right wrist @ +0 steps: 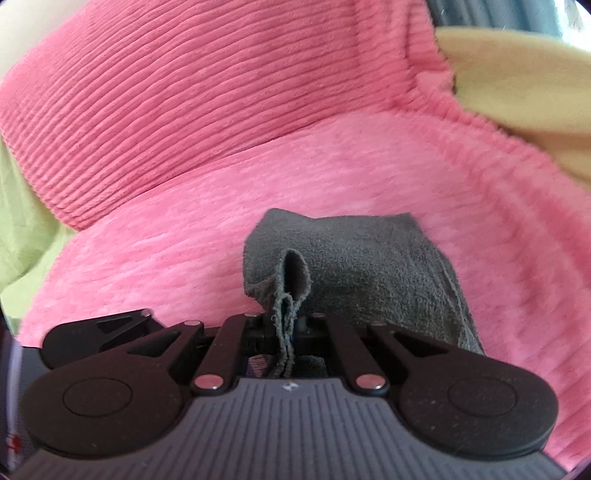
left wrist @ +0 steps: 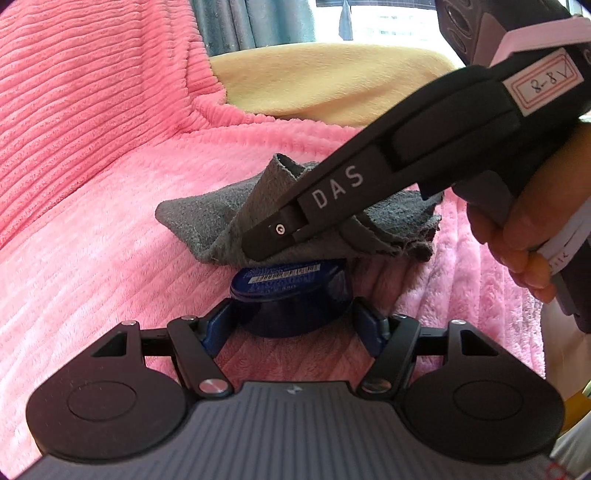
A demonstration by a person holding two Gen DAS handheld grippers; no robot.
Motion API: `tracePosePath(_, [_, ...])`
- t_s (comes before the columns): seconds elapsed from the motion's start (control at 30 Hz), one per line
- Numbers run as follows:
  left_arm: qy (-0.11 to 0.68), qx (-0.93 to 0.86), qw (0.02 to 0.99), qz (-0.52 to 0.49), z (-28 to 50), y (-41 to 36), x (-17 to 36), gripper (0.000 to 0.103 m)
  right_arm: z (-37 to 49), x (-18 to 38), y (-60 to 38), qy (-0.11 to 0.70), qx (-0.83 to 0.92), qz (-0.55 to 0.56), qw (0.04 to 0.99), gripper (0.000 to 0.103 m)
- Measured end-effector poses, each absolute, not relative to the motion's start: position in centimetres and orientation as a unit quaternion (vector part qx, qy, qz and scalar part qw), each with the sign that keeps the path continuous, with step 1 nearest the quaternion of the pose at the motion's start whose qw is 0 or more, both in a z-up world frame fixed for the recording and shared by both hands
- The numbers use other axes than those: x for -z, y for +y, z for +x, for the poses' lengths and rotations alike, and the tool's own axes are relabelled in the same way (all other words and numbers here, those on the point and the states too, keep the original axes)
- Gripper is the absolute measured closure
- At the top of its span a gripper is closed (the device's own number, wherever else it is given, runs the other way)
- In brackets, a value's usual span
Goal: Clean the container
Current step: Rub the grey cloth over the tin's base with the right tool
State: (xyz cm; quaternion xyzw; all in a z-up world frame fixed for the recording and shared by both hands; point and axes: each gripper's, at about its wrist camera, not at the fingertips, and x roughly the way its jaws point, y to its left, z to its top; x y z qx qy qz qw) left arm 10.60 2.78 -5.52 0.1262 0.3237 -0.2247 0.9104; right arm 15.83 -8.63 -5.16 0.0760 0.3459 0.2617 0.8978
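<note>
A round dark blue container (left wrist: 291,295) with a barcode label on its face sits between the blue pads of my left gripper (left wrist: 295,321), which is shut on it just above the pink blanket. My right gripper (left wrist: 258,240) comes in from the upper right and is shut on a grey cloth (left wrist: 207,225), pressing it onto the container's top. In the right wrist view the grey cloth (right wrist: 354,266) drapes forward from the right gripper (right wrist: 286,328), pinched in a fold between its fingers. The container is hidden there under the cloth.
A pink ribbed plush blanket (left wrist: 92,147) covers the seat and backrest. A yellow cushion (left wrist: 325,77) lies behind it, with curtains and a window (left wrist: 384,22) beyond. A green fabric (right wrist: 18,206) shows at the left of the right wrist view.
</note>
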Motion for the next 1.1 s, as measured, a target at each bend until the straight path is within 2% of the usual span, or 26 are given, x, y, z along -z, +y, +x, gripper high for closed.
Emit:
tracePosePath(0.43, [0.328,0.235,0.908,0.114,10.6,3.1,5.3,0.036,13.9,2.9,-14.3,0.350,-0.299,0.180,0.869,0.101])
tracePosePath(0.53, [0.335,0.239,0.905,0.113,10.2,3.5,4.7,0.032,14.2,3.3,-14.3,0.358,-0.301,0.186,0.864,0.101])
tracePosePath(0.63, [0.322,0.242,0.908,0.115,9.5,3.8,4.2,0.023,14.1,3.2,-14.3,0.360,-0.309,0.190,0.860,0.101])
tracePosePath(0.73, [0.321,0.248,0.910,0.084,10.0,3.7,4.1,0.023,14.2,3.0,-13.7,0.379,-0.326,0.167,0.850,0.098])
tracePosePath(0.83, [0.326,0.231,0.913,0.080,10.9,3.4,4.8,0.034,13.8,3.3,-12.1,0.420,-0.338,0.108,0.835,0.098])
tracePosePath(1.1, [0.307,0.212,0.914,0.162,10.0,1.5,5.9,0.034,12.9,3.1,-8.4,0.411,-0.310,-0.018,0.857,0.102])
